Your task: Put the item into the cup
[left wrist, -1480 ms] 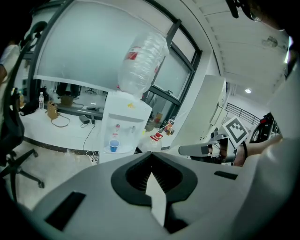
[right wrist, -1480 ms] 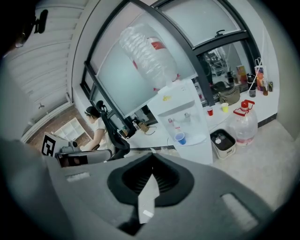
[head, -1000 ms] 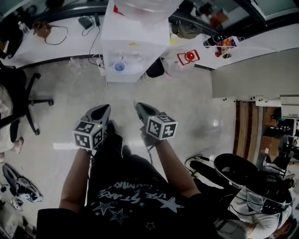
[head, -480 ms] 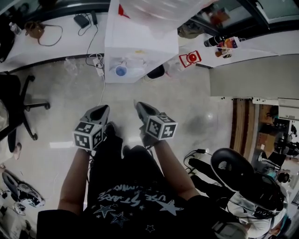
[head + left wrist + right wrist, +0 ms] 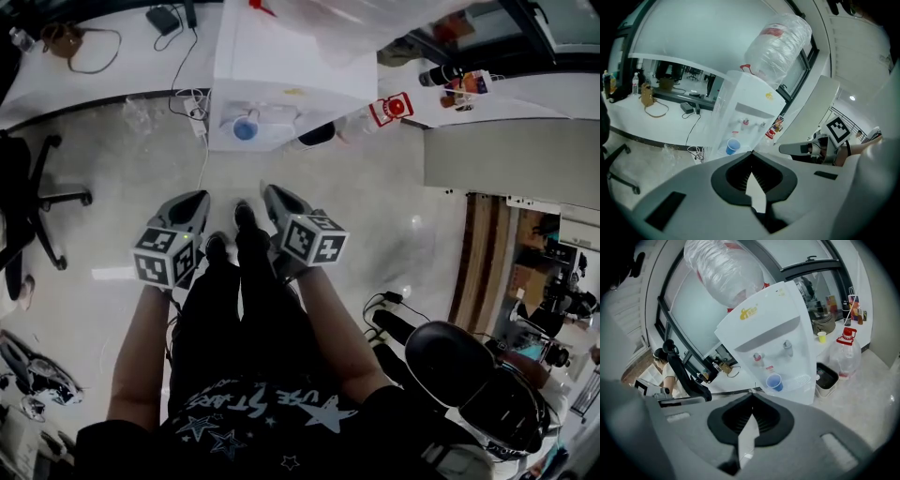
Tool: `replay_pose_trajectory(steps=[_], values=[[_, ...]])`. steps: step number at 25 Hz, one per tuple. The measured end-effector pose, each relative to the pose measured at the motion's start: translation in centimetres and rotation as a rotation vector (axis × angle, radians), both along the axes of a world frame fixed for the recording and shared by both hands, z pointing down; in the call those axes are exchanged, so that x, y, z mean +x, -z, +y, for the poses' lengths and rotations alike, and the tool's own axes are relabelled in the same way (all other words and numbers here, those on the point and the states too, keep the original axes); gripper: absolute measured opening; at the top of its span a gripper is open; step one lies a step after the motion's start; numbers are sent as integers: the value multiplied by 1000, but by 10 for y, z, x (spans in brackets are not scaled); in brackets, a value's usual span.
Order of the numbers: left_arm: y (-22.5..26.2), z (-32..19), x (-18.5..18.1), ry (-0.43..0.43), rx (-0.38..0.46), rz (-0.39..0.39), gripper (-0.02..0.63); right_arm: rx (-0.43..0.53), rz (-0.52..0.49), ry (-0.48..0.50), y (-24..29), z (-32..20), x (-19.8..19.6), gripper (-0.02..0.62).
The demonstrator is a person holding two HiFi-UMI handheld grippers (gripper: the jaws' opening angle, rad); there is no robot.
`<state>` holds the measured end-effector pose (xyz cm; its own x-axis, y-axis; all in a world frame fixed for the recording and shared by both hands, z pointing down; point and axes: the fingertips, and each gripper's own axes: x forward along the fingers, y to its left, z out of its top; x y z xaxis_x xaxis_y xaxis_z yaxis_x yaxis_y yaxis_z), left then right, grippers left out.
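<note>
Blue cup (image 5: 246, 128), head view: sits in the water dispenser (image 5: 291, 66) recess; left gripper (image 5: 195, 202) and right gripper (image 5: 273, 194) point toward it, probably lined up for approach.
Left gripper view: jaws together, nothing held; cup ahead.
Right gripper view: jaws together, empty; item not identifiable.

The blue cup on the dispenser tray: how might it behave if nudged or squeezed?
The blue cup looks small and thin-walled, so it is probably light and easily crushed. Standing upright, narrower at its base, it would likely tip or slide if pushed.
</note>
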<state>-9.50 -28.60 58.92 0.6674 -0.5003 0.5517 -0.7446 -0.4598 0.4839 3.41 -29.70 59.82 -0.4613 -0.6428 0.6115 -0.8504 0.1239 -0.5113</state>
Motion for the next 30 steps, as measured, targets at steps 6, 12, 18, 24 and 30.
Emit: replay_pose_trajectory(steps=[6, 12, 18, 24, 30], values=[[-23, -16, 2, 28, -3, -5, 6, -13, -17, -6, -32, -21, 2, 0], [-50, -31, 2, 52, -6, -7, 6, -7, -13, 26, -54, -43, -1, 0], [-64, -50, 7, 81, -9, -8, 6, 32, 1, 57, -59, -68, 3, 0], [-79, -70, 4, 96, -9, -21, 6, 55, -7, 68, -75, -97, -3, 0], [-89, -78, -4, 153, -28, -23, 6, 47, -13, 92, -89, -117, -13, 0]])
